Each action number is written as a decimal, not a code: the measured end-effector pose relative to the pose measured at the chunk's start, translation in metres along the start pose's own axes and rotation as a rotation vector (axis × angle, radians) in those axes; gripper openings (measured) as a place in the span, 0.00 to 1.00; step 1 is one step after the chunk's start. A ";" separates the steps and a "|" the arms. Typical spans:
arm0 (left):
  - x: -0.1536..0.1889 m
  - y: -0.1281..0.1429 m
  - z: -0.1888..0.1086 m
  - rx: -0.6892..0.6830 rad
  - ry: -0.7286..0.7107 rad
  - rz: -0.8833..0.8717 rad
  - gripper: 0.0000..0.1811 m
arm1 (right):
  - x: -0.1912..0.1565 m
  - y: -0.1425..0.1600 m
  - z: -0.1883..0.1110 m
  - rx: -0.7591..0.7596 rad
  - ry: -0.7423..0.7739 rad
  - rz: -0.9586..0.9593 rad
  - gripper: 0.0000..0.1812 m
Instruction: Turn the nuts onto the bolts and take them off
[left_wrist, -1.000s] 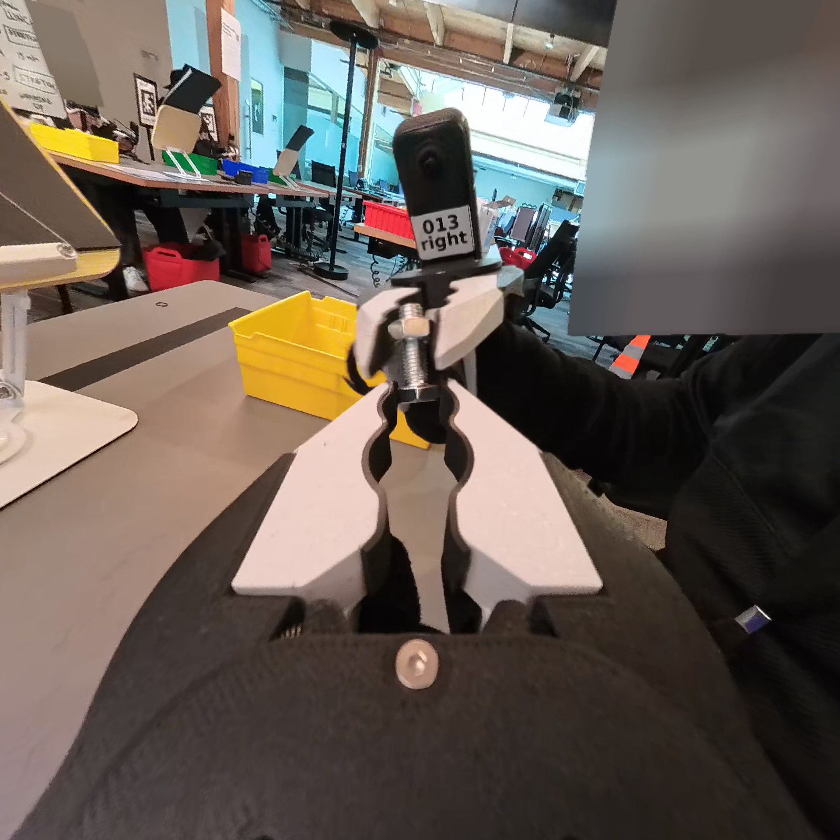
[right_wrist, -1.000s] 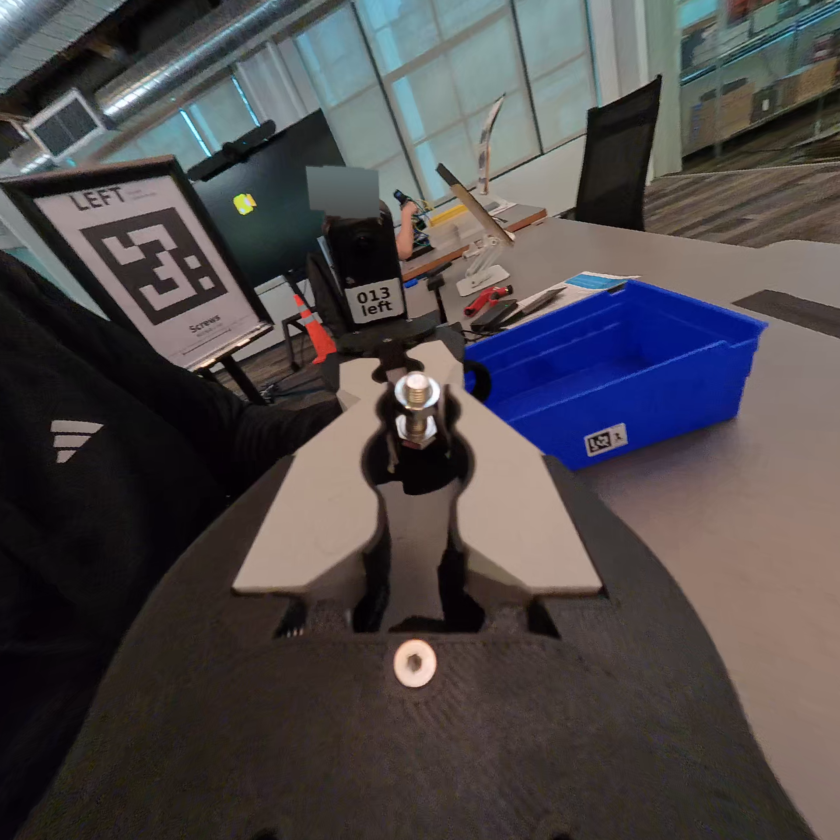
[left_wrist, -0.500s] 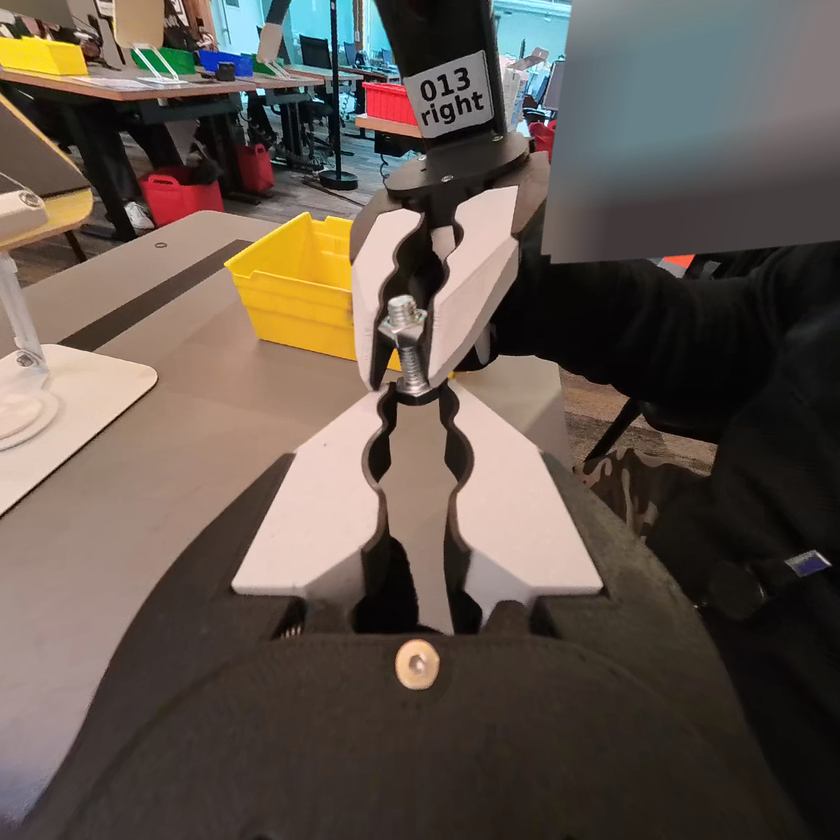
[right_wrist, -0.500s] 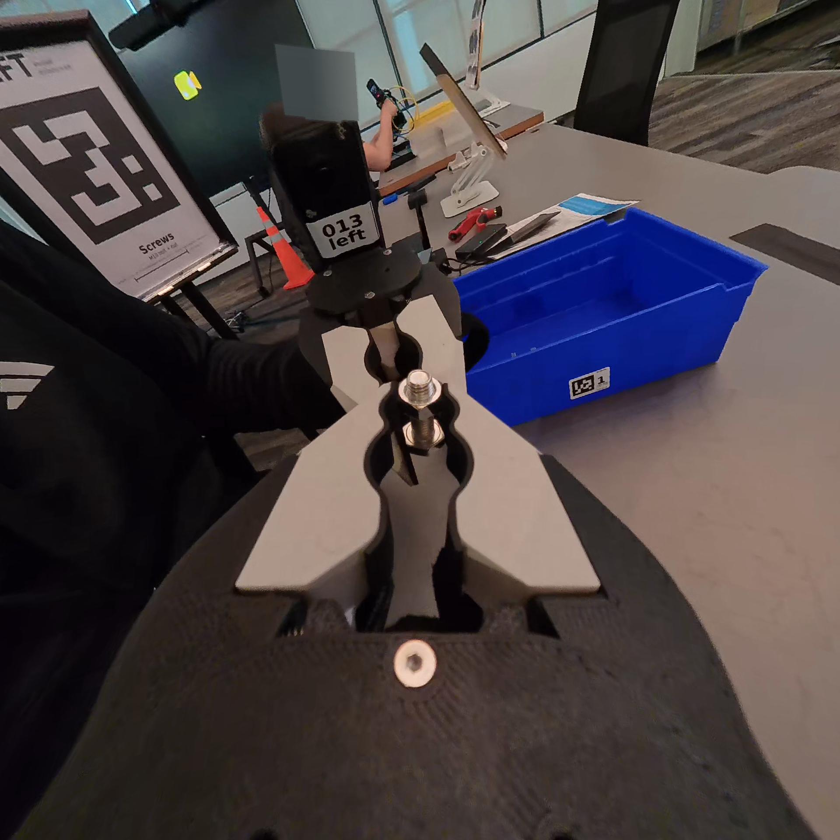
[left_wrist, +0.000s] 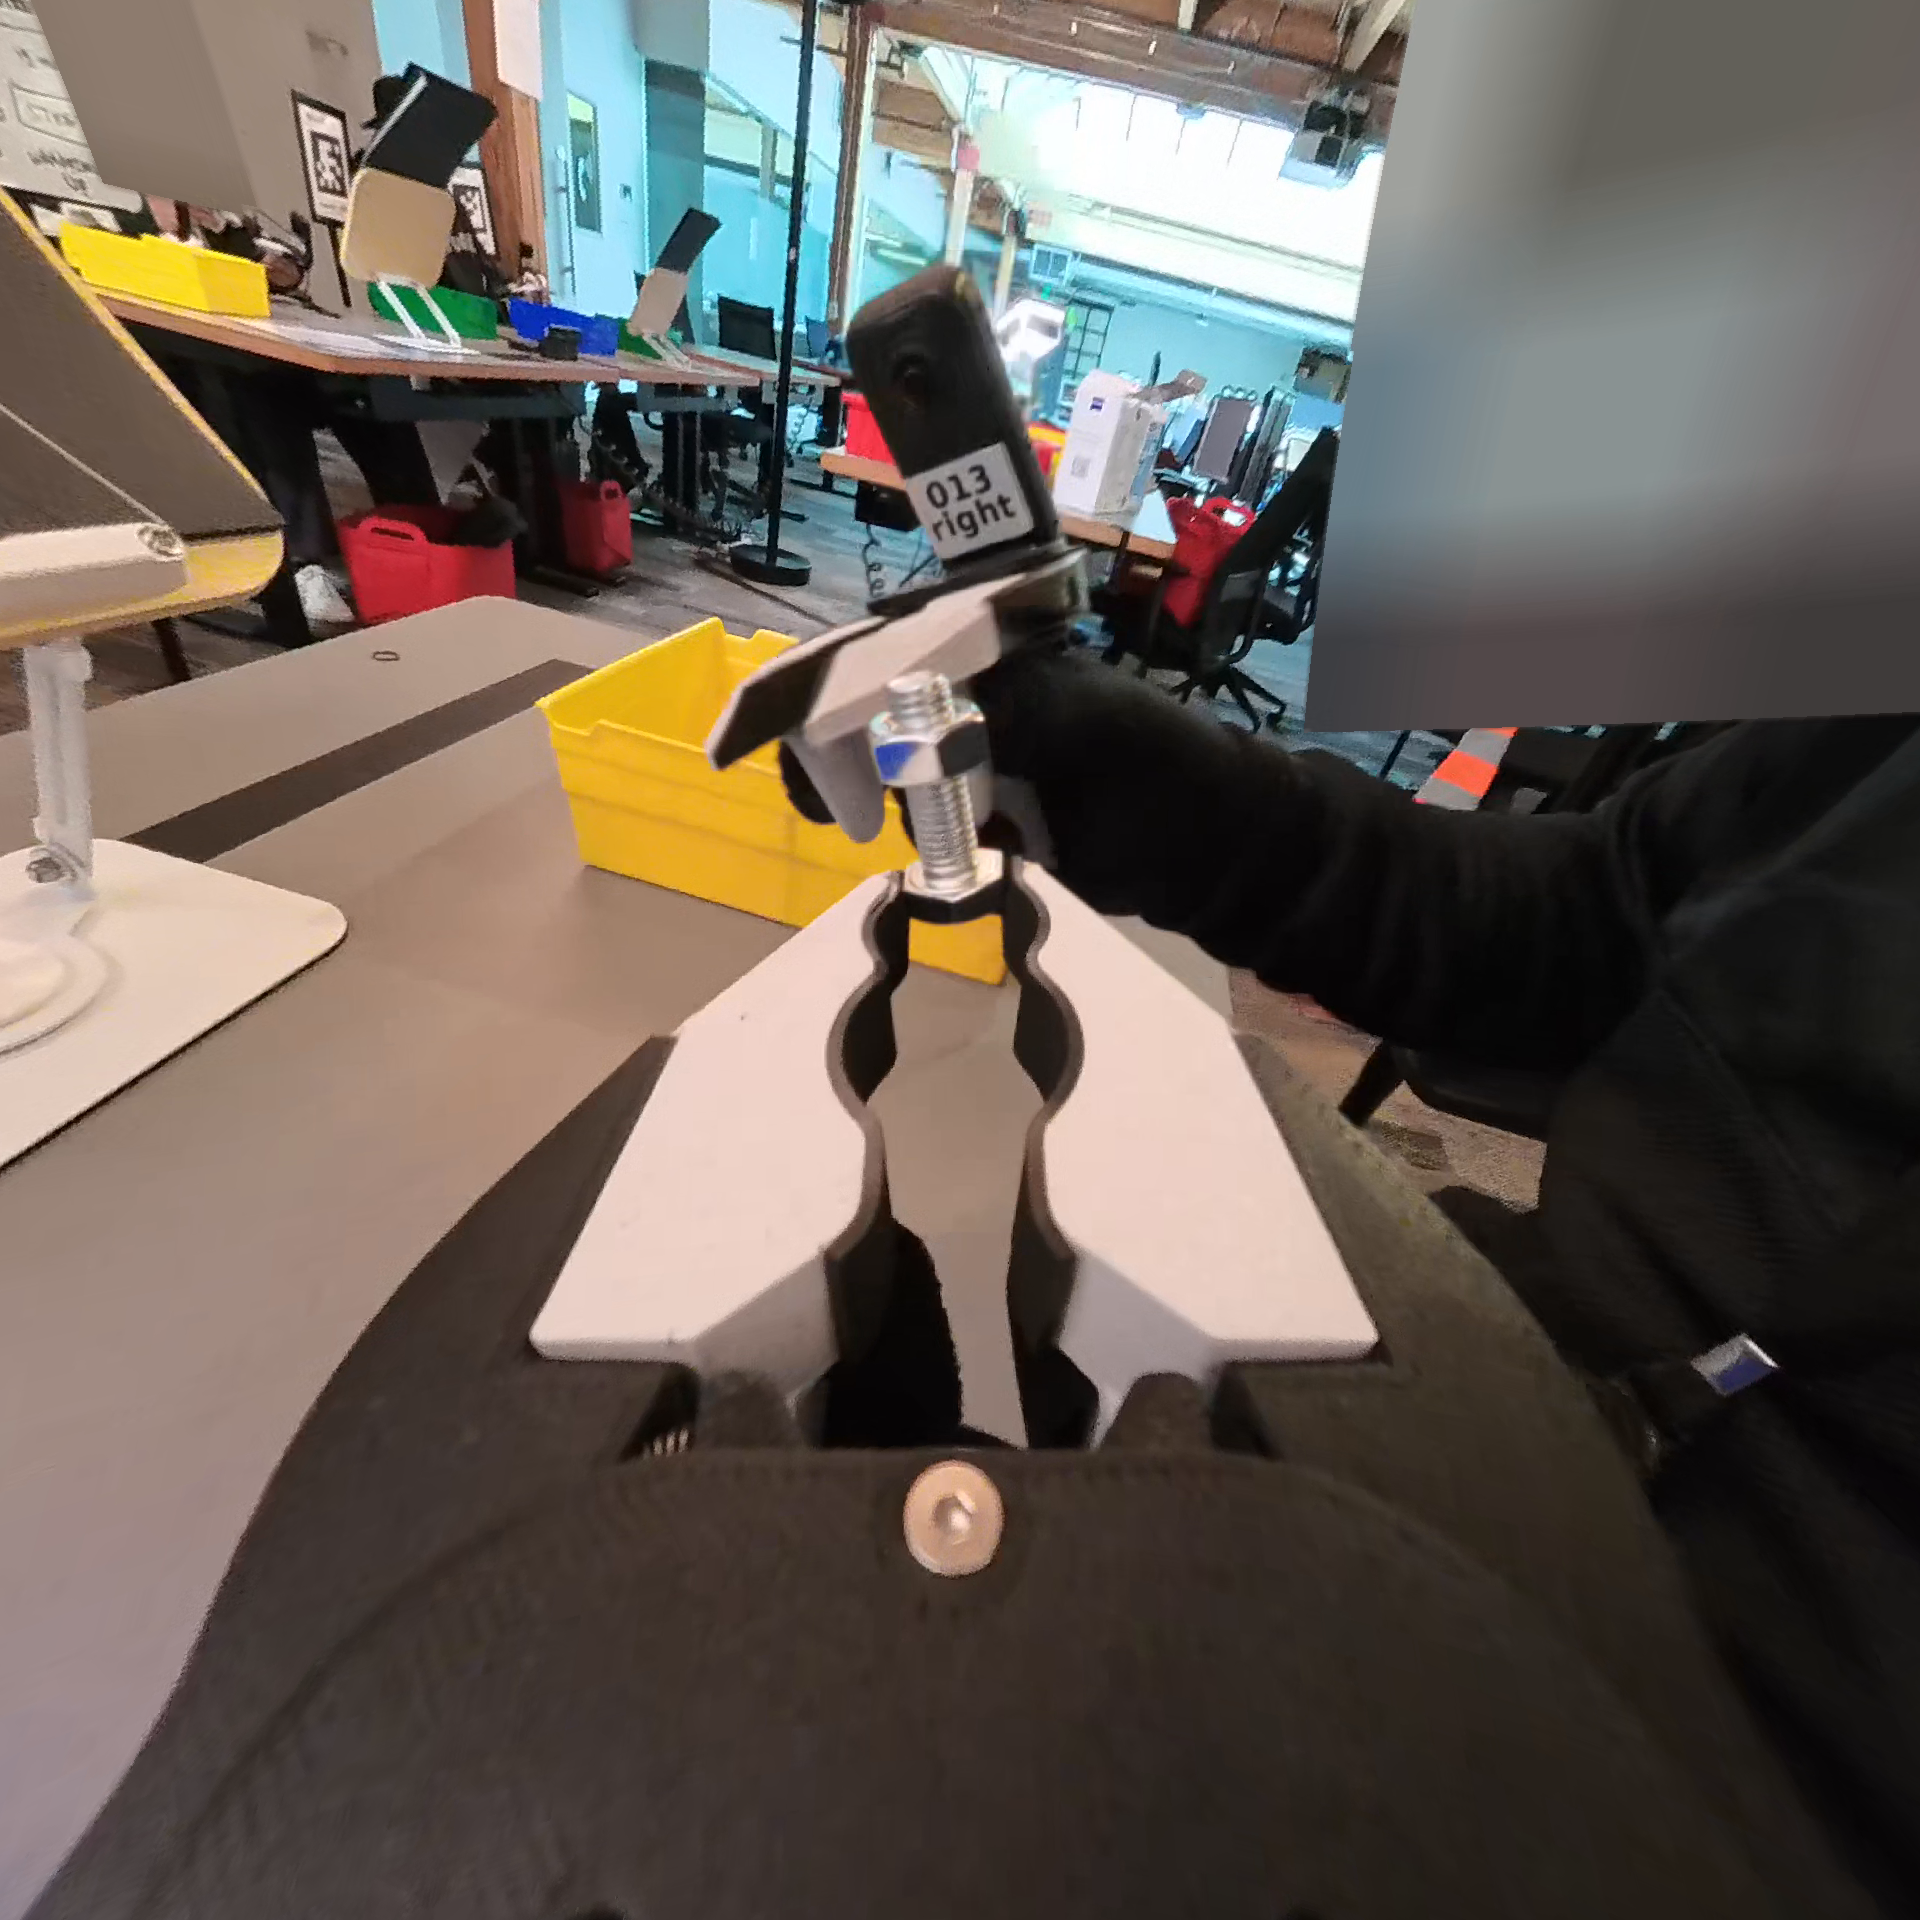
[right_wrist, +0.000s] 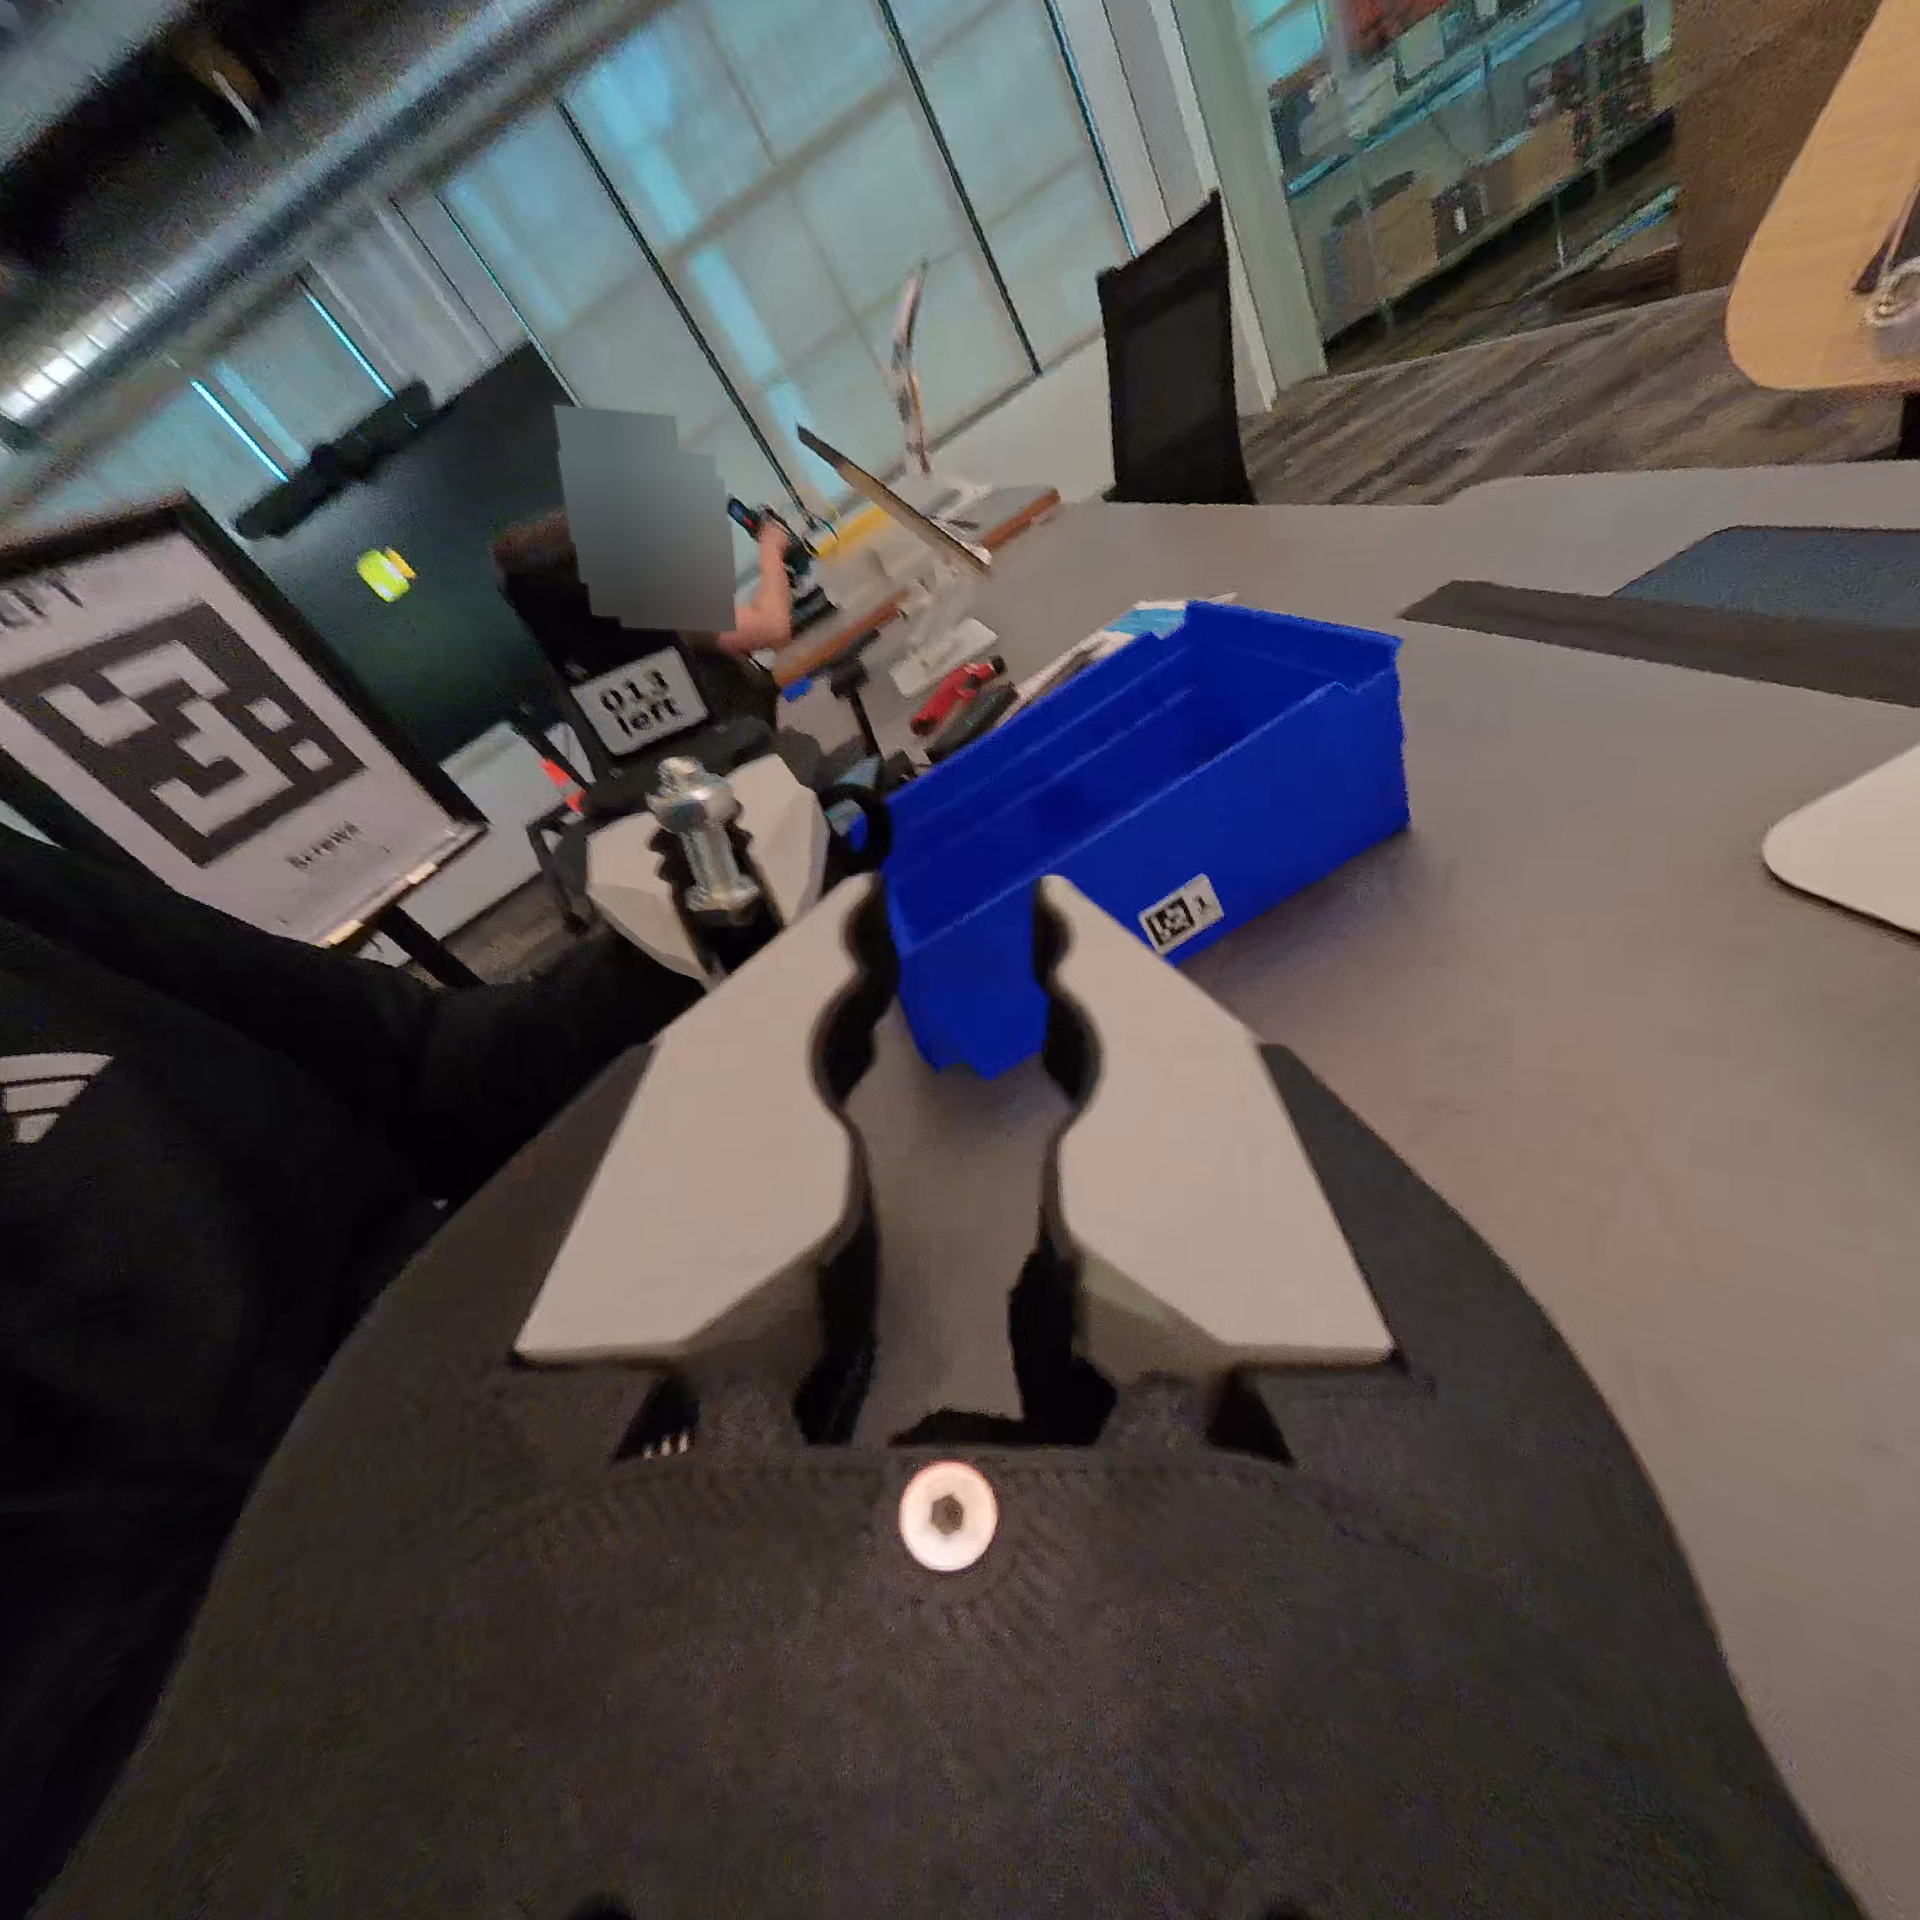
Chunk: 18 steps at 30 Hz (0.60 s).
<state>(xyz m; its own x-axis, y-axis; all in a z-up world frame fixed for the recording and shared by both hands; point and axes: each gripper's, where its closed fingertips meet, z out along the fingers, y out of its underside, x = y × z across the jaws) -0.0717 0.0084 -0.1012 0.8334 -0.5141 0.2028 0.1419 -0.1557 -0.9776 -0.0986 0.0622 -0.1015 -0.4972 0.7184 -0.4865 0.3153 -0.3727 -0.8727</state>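
Above the table, left gripper pinching the bolt head; right gripper spread, empty.

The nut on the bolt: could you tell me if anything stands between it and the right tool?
Nothing visible does: the open right tool sits right of the nut, threaded on the bolt, with only air between.
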 end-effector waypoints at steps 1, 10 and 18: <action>-0.002 0.002 0.000 -0.010 -0.002 -0.006 0.09 | -0.004 -0.002 0.000 0.013 -0.015 0.000 0.23; 0.000 0.024 0.012 -0.145 -0.038 0.027 0.09 | -0.032 0.012 0.038 -0.033 -0.081 -0.085 0.34; -0.008 0.020 0.006 -0.142 -0.071 0.028 0.09 | -0.006 0.007 0.013 0.026 -0.061 0.003 0.29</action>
<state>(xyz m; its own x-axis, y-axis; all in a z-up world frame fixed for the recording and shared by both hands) -0.0724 0.0144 -0.1229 0.8724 -0.4597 0.1663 0.0453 -0.2627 -0.9638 -0.1038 0.0478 -0.1056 -0.5448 0.6808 -0.4897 0.2962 -0.3901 -0.8719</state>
